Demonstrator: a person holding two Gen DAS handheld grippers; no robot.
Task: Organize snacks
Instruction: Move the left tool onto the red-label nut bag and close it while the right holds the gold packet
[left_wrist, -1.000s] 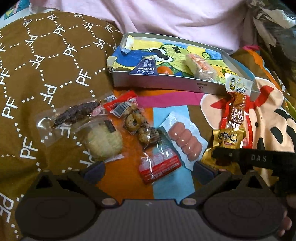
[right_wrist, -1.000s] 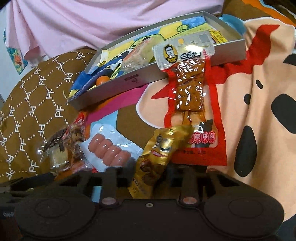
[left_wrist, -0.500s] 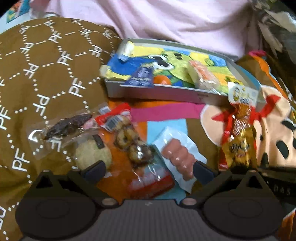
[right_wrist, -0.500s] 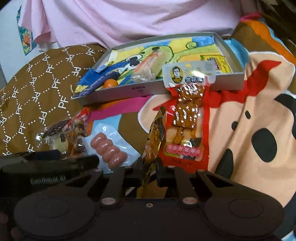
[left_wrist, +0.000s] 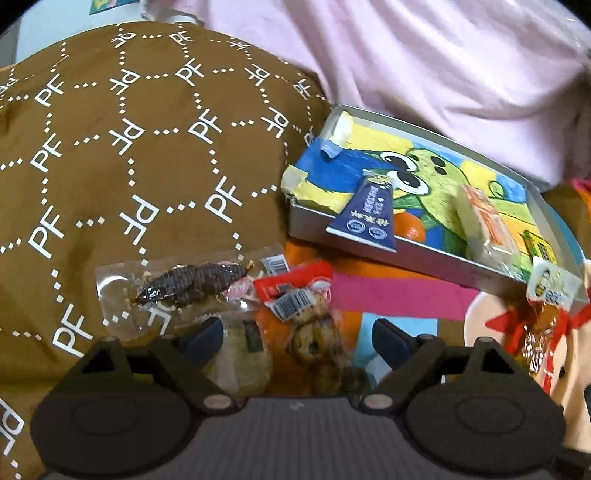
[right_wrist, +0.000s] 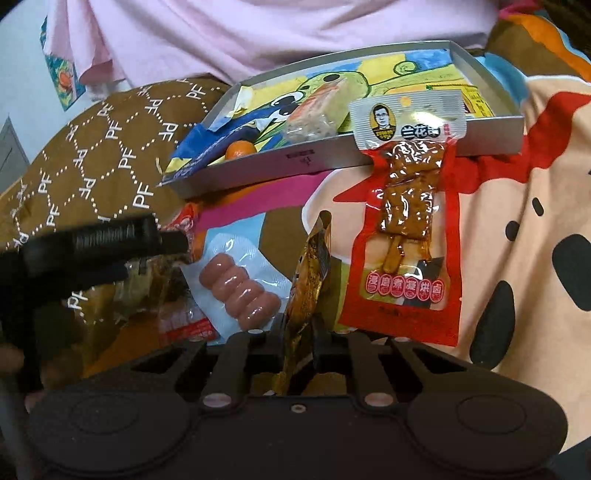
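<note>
My right gripper (right_wrist: 298, 332) is shut on a gold snack packet (right_wrist: 308, 280) and holds it upright above the bedding. My left gripper (left_wrist: 295, 338) is open, low over a pale round cake packet (left_wrist: 242, 365) and a packet of brown cookies (left_wrist: 317, 343). A grey tray (left_wrist: 424, 254) with a cartoon lining holds a dark blue packet (left_wrist: 365, 210), an orange ball (left_wrist: 408, 229) and a wrapped cake (left_wrist: 487, 229); the tray also shows in the right wrist view (right_wrist: 332, 162). A red tofu-skewer packet (right_wrist: 406, 236) leans on the tray's front wall. A pink sausage packet (right_wrist: 240, 291) lies beside the gold packet.
A dark dried-fish packet (left_wrist: 188, 288) lies on the brown patterned cushion (left_wrist: 129, 147). A red packet (left_wrist: 291, 284) lies next to it. The left gripper's black body (right_wrist: 92, 247) shows in the right wrist view. A person in a pink shirt (left_wrist: 406, 66) sits behind the tray.
My right gripper closed on the gold packet and lifted it upright off the bedding. My left gripper moved forward and left over the cake and cookie packets.
</note>
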